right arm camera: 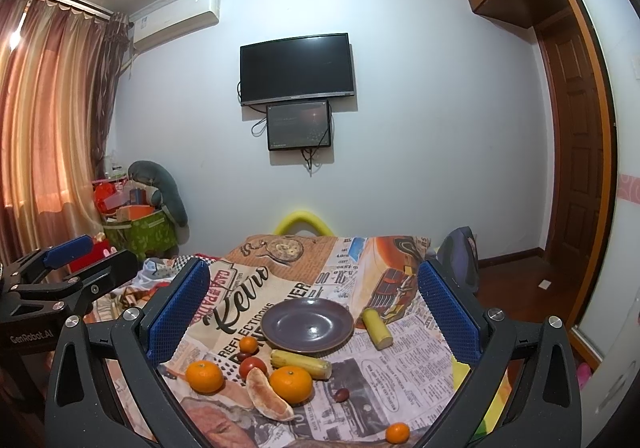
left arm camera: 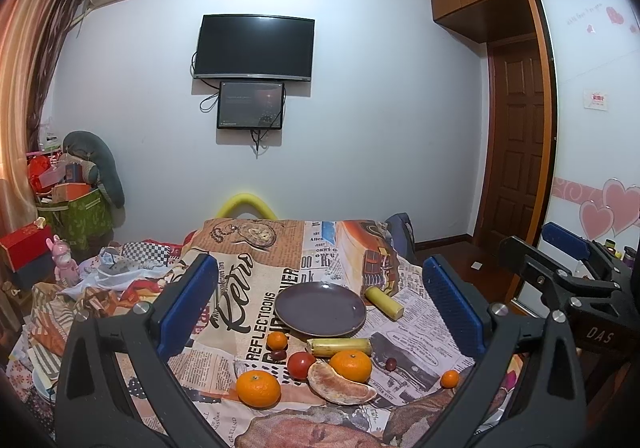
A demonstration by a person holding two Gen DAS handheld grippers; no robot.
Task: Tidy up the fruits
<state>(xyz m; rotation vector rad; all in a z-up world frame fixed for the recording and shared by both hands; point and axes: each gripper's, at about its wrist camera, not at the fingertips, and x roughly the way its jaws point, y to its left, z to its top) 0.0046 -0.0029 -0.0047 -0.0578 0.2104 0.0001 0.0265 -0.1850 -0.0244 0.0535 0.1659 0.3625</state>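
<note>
A dark purple plate (left arm camera: 320, 308) (right arm camera: 307, 324) lies empty on the newspaper-print cloth. In front of it lie two big oranges (left arm camera: 258, 388) (left arm camera: 351, 366), a grapefruit wedge (left arm camera: 340, 386), a red tomato (left arm camera: 301, 364), a banana piece (left arm camera: 339, 346), a small orange (left arm camera: 277, 340) and a dark grape (left arm camera: 391, 364). Another small orange (left arm camera: 450, 378) sits at the right. A yellow banana piece (left arm camera: 385, 302) lies right of the plate. My left gripper (left arm camera: 320, 304) is open and empty above the fruit. My right gripper (right arm camera: 312, 312) is open and empty too.
The right gripper's body (left arm camera: 560, 280) shows at the right of the left wrist view; the left gripper's body (right arm camera: 60, 280) shows at the left of the right wrist view. Cluttered cloths and boxes (left arm camera: 60, 248) lie to the left. A wardrobe (left arm camera: 592, 127) stands right.
</note>
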